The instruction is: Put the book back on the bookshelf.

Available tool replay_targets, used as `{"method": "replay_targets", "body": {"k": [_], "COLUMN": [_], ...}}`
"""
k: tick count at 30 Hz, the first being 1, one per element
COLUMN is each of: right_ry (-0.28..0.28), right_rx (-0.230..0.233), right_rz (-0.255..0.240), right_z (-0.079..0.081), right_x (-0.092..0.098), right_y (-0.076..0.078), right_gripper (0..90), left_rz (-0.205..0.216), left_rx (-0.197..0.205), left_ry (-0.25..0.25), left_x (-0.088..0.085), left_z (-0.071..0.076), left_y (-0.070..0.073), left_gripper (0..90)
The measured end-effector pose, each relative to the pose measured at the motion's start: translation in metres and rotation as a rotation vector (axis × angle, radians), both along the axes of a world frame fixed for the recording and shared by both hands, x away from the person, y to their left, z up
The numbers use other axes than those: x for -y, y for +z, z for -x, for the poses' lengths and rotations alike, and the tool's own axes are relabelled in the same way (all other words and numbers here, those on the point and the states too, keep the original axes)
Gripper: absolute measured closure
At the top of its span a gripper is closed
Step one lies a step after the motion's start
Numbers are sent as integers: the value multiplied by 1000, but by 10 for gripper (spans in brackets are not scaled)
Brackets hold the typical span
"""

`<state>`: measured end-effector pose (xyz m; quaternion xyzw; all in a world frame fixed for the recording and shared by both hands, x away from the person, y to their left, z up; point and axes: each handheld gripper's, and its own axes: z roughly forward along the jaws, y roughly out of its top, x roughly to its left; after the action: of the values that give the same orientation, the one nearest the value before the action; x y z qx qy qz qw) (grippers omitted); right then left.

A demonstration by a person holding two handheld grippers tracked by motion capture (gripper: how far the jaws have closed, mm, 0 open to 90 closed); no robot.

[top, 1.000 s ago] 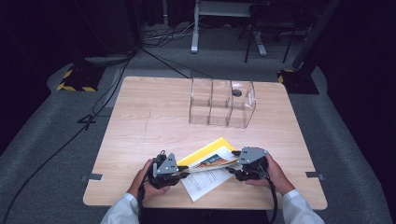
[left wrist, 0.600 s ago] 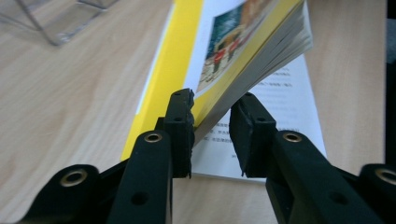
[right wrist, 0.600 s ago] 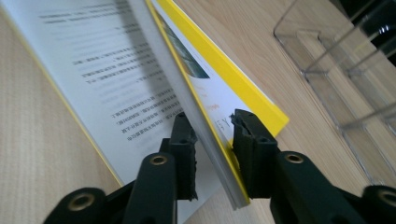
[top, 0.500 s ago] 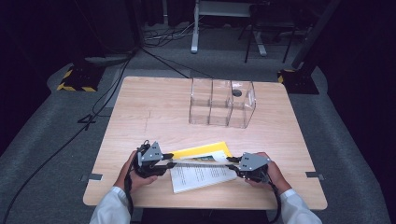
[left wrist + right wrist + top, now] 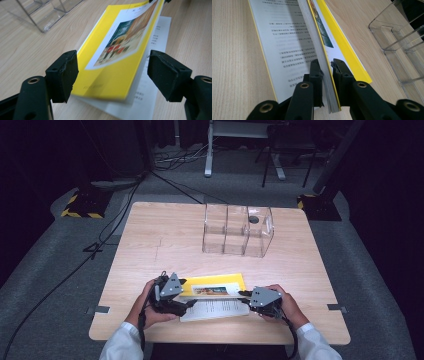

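At the near edge of the counter (image 5: 150, 240), the person's two hands hold a hand-held gripper each, one at either end of a yellow booklet (image 5: 215, 284). The right hand-held gripper (image 5: 246, 294) is clamped on the booklet's edge: in the right gripper view its pads press from both sides on the stack of pages and the yellow cover, so the cover and most pages stand lifted off a printed page (image 5: 287, 45) (black text in rows) that lies open flat on the wood. The left hand-held gripper (image 5: 189, 303) has just been opening; in the left gripper view its jaws stand wide apart, with the booklet's near corner between them but touching neither pad. The cover bears a colour picture (image 5: 120, 37) framed in white on the yellow.

Beyond the booklet, well apart from it toward the far side of the counter, stands a clear plastic organiser (image 5: 237, 231) with three compartments side by side. Past the counter's far edge lie cables (image 5: 170, 160) on the dark floor.
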<state>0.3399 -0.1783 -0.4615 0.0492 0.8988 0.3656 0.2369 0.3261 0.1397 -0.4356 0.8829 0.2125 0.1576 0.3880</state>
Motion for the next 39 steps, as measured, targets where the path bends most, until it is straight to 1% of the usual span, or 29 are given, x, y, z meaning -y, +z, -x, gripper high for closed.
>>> {"method": "replay_targets", "body": {"k": [1, 2, 3, 4, 6, 8, 9, 12, 13, 14, 17, 19, 20, 21, 22, 23, 25, 26, 27, 29, 30, 31, 32, 33, 34, 35, 36, 38, 39], "right_ry": [-5, -7, -8, -9, -13, -13, -14, -14, -13, -13, -11, -14, -11, 6, 6, 14, -7, -7, -11, -14, -14, -6, 12, 21, 24, 24, 31, 42, 48], "right_rx": [5, 7, 11, 12, 11, 11, 12, 13, 14, 14, 14, 5, 1, -18, -18, -33, -75, -75, -90, -93, -93, -96, -84, -65, -35, -35, -21, -7, 2], "right_rz": [2, 2, 5, 7, 8, 13, 15, 20, 21, 21, 25, 5, -4, -24, -24, -43, -109, -109, -114, -124, -124, -135, -140, -129, -110, -110, -95, -68, -56], "right_z": [1, 1, 1, 2, 2, 3, 4, 5, 6, 6, 5, 5, 4, 3, 3, 1, -9, -9, -15, -20, -20, -22, -23, -22, -19, -19, -18, -14, -12], "right_x": [-1, -1, -2, -2, -2, -3, -4, -5, -5, -5, -6, -6, -6, -5, -5, -3, 6, 6, 10, 11, 11, 11, 10, 9, 6, 6, 4, 0, -1], "right_y": [1, 1, 2, 2, 3, 3, 3, 4, 4, 4, 5, 5, 5, 4, 4, 4, 3, 3, 0, -2, -2, -3, -3, -3, -1, -1, 0, 2, 3], "right_gripper": [788, 789, 788, 788, 787, 787, 787, 785, 782, 782, 771, 757, 751, 729, 729, 694, 613, 613, 628, 670, 670, 694, 721, 732, 747, 747, 756, 770, 779], "left_rz": [0, -8, -29, -43, -56, -83, -101, -113, -121, -134, -150, -170, -177, -178, -178, -174, -126, -126, -112, -101, -96, -87, -84, -82, -80, -80, -92, -101, -103], "left_rx": [0, 3, -5, -10, -11, -4, -4, 0, 0, -2, 11, 34, 40, 39, 39, 27, 15, 15, 10, -1, -6, -9, -14, -16, -29, -29, -32, -29, -32], "left_ry": [0, -10, -8, -6, -2, 18, 57, 64, 74, 72, 39, 14, 3, -15, -15, -24, -27, -27, -34, -36, -42, -42, -39, -36, -16, -16, -8, 16, 32], "left_x": [0, 6, 18, 23, 28, 34, 38, 39, 39, 38, 35, 33, 33, 31, 31, 28, 19, 19, 16, 12, 10, 9, 8, 7, 6, 6, 6, 7, 7], "left_z": [0, 1, 2, 2, 2, 1, 0, -2, -2, -2, -1, 2, 2, 2, 2, 1, -2, -2, -4, -5, -6, -7, -8, -9, -11, -11, -11, -11, -11], "left_y": [0, 1, 1, 0, -1, -5, -10, -14, -16, -17, -21, -23, -24, -24, -24, -25, -25, -25, -25, -25, -26, -26, -25, -24, -23, -23, -22, -21, -20], "left_gripper": [259, 261, 262, 262, 265, 284, 294, 330, 391, 391, 577, 674, 693, 709, 715, 715, 736, 737, 737, 737, 737, 737, 736, 729, 704, 685, 685, 635, 565]}}
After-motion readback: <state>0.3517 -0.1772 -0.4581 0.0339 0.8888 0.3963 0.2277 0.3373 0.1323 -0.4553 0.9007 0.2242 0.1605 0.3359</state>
